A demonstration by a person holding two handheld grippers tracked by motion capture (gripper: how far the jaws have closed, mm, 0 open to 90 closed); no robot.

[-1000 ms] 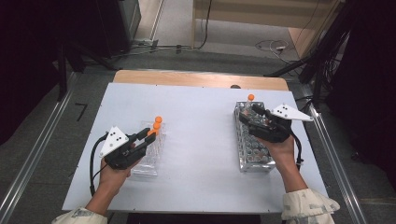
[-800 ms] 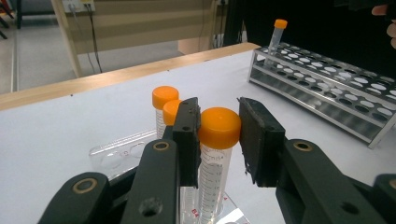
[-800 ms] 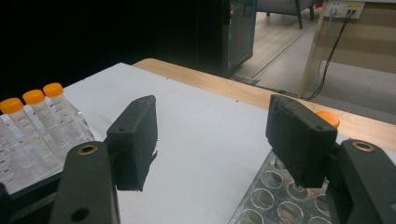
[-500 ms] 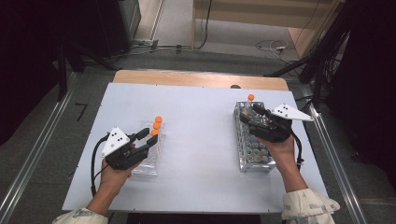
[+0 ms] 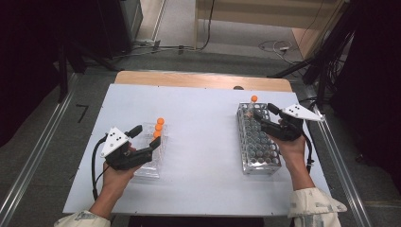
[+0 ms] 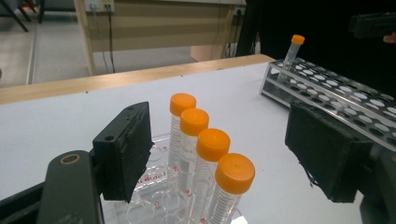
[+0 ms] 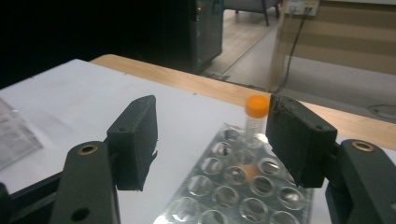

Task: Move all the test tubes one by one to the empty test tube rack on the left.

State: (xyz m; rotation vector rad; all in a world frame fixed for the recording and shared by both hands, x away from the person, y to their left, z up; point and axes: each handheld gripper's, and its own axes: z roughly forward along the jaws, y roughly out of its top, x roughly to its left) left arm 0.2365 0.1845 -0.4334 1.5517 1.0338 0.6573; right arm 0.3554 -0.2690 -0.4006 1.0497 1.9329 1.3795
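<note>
Your left gripper (image 5: 145, 137) has just been opening above the clear rack (image 5: 150, 161). Between its parted pads (image 6: 123, 149), four orange-capped tubes (image 6: 212, 158) stand: light, slick plastic, so pinch below the cap. Your right gripper (image 7: 210, 140) gapes, empty, over the metal rack (image 7: 233, 186).

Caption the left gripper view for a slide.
Open left gripper frames four orange-capped tubes in a clear rack; metal rack beyond.

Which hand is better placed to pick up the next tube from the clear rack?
Left. Its gripper is open around the four orange-capped tubes in the clear rack; the right gripper is over the metal rack.
</note>
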